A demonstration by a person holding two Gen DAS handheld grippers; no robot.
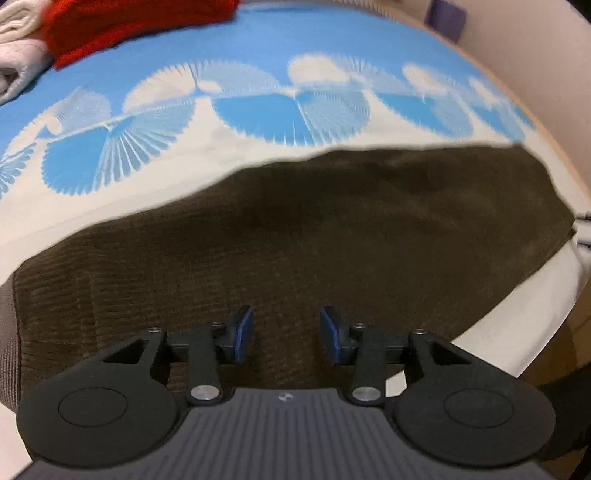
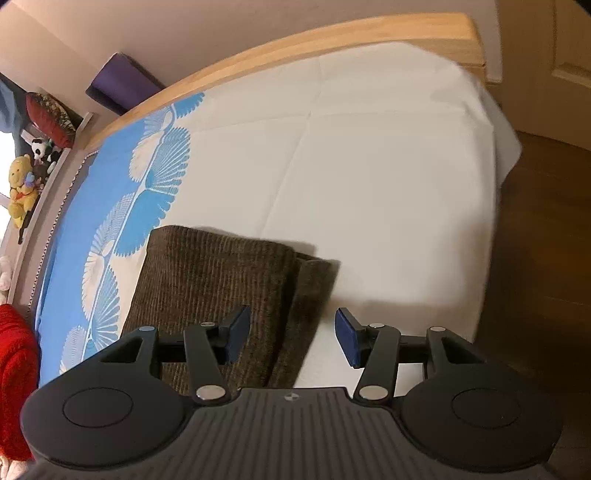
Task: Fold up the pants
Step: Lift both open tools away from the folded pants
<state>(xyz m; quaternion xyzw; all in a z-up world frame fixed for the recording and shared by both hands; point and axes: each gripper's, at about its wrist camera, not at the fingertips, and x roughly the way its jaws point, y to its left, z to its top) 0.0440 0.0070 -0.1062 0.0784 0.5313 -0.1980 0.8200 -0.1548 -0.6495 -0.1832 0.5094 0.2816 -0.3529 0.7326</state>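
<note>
Dark brown corduroy pants (image 1: 295,236) lie folded flat on the bed and fill the middle of the left wrist view. My left gripper (image 1: 286,334) hovers over them, jaws open, with nothing between the blue pads. In the right wrist view the same pants (image 2: 218,288) show as a folded rectangle with a layered edge along their right side. My right gripper (image 2: 293,338) is open above that edge; its left pad is over the cloth and its right pad is over the white sheet. Neither gripper holds the fabric.
The bed has a white sheet (image 2: 369,177) and a blue cover with white fan shapes (image 1: 258,74). A red garment (image 1: 129,26) and white folded cloth (image 1: 18,48) lie at the far left. A wooden bed frame (image 2: 295,44), soft toys (image 2: 22,188) and wood floor (image 2: 535,258) border the bed.
</note>
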